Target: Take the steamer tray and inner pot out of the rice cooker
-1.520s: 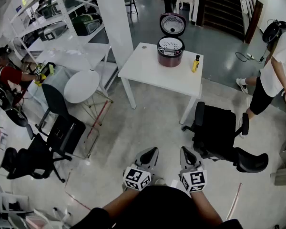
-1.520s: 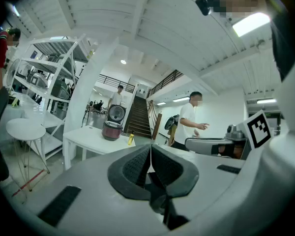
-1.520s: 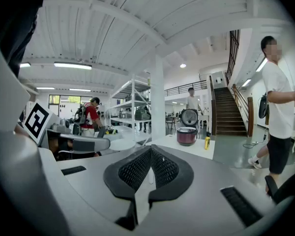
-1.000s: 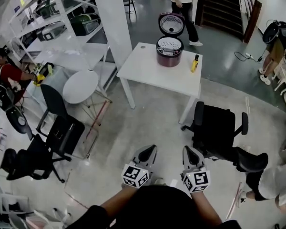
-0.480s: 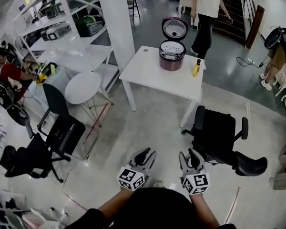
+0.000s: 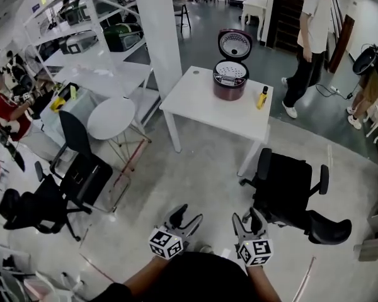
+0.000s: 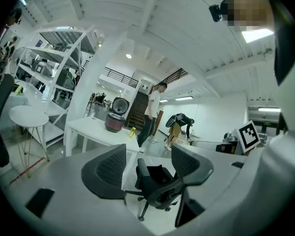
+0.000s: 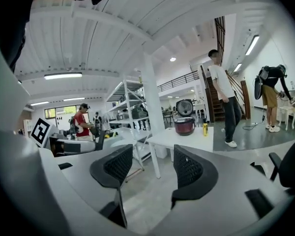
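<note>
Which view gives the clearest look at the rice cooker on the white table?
The head view: it looks down into the open rice cooker, showing the perforated steamer tray inside. The left and right gripper views show it small and side-on, with the interior unseen.

White table (image 6: pixel 198 109), black chair (image 6: pixel 288 182), grey floor (image 6: pixel 198 175)
</note>
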Demonstrator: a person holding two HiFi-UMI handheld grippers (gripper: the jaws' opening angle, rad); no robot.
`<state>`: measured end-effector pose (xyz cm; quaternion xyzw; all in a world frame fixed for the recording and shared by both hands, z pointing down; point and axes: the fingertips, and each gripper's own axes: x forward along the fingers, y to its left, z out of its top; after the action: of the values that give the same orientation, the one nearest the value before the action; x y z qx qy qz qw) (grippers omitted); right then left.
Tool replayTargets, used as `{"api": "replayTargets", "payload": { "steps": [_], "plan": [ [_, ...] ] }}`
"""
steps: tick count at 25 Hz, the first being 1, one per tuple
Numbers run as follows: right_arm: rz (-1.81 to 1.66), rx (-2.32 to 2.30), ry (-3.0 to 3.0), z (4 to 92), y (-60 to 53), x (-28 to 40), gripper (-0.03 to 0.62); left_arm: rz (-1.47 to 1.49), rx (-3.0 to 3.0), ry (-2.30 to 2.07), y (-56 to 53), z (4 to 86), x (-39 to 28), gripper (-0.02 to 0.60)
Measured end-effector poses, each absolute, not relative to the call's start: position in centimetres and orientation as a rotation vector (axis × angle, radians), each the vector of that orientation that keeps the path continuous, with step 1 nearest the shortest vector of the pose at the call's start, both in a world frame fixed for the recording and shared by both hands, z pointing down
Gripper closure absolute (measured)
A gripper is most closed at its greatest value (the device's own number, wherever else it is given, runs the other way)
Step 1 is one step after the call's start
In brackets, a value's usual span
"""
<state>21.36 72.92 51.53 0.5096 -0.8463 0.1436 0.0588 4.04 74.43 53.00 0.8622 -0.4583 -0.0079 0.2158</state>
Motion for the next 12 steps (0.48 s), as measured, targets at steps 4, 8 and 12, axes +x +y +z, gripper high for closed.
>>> {"api": "replayTargets", "payload": {
  "steps": [4,8,12],
  "plan": [
    [0.464,1.503,-2.570,52.4,72.5,20.7,0.365,-0.009,2.368,-1.314,73.9,53.3,3.5,0.318],
    [0.499,1.480,-2.572,53.7,71.2,19.8,0.365,0.011,2.366,-1.306,72.5,53.9,3.5,0.318],
    [0.519,1.478,-2.564,54.5,68.5,19.1,0.365,0.013,2.388,-1.271,69.9,54.6,3.9,0.318]
  ]
}}
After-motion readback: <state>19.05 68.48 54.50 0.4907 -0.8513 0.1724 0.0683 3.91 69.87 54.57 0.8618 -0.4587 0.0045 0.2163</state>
